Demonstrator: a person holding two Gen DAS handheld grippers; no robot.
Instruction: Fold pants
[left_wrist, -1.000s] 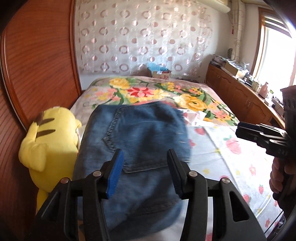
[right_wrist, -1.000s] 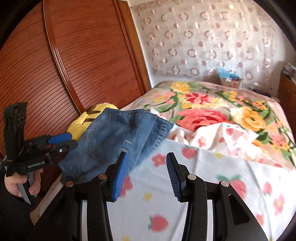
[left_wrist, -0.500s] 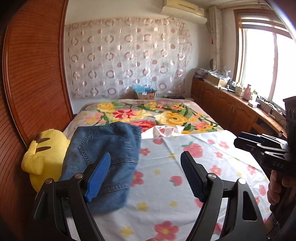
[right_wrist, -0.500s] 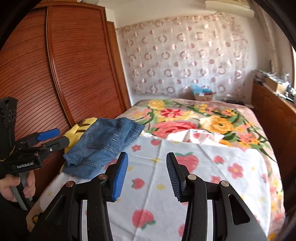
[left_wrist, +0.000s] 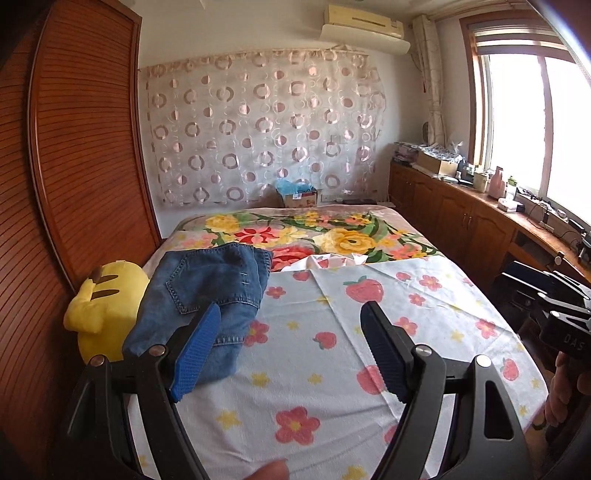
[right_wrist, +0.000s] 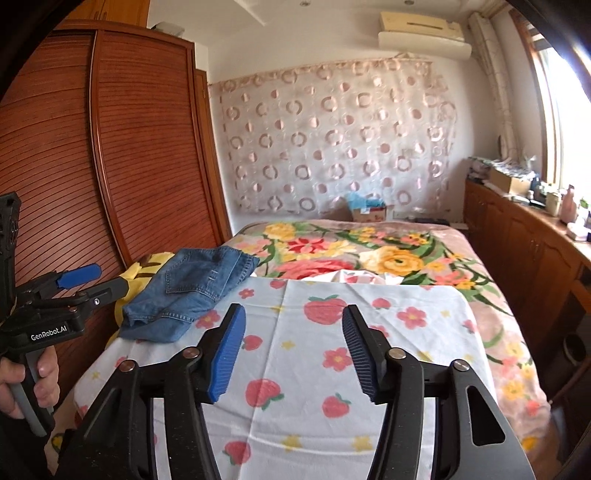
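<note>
The folded blue denim pants lie at the left edge of the bed, back pocket up; they also show in the right wrist view. My left gripper is open and empty, held back above the near part of the bed, to the right of the pants. My right gripper is open and empty above the white strawberry sheet. The left gripper also shows at the left of the right wrist view, apart from the pants.
A yellow plush toy sits against the pants by the wooden wardrobe. A floral blanket covers the far half of the bed. Wooden cabinets with clutter run along the right under the window.
Both grippers have pulled back and up from the pants. The left jaws have opened wider; the right jaws have opened wider too. The pants stay where they lay.
</note>
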